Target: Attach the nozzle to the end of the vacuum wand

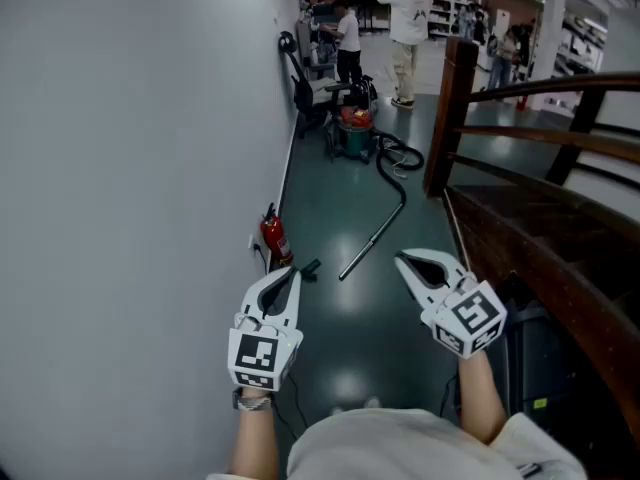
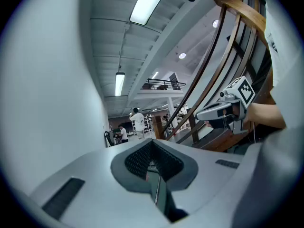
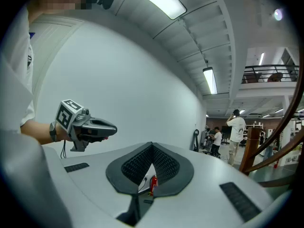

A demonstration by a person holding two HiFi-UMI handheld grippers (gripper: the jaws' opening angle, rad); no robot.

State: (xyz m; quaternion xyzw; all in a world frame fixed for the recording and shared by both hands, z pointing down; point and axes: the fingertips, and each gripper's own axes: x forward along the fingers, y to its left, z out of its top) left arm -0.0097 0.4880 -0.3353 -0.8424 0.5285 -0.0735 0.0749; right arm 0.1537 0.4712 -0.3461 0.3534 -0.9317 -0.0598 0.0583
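Observation:
The metal vacuum wand (image 1: 372,240) lies on the dark floor ahead of me, its black hose (image 1: 398,158) running back to a red and green vacuum cleaner (image 1: 352,133). A small black nozzle (image 1: 311,268) rests on the floor beside a red fire extinguisher (image 1: 275,240). My left gripper (image 1: 290,274) is held level above the nozzle area, jaws shut and empty. My right gripper (image 1: 401,259) hovers to the right of the wand's near end, also shut and empty. Each gripper shows in the other's view: the right gripper (image 2: 199,115) and the left gripper (image 3: 113,127).
A white wall (image 1: 130,168) runs along the left. A dark wooden stair railing (image 1: 540,138) and its post (image 1: 450,118) close off the right. Two people (image 1: 405,18) stand far back near the shelving. The fire extinguisher (image 3: 153,184) shows through the right jaws' gap.

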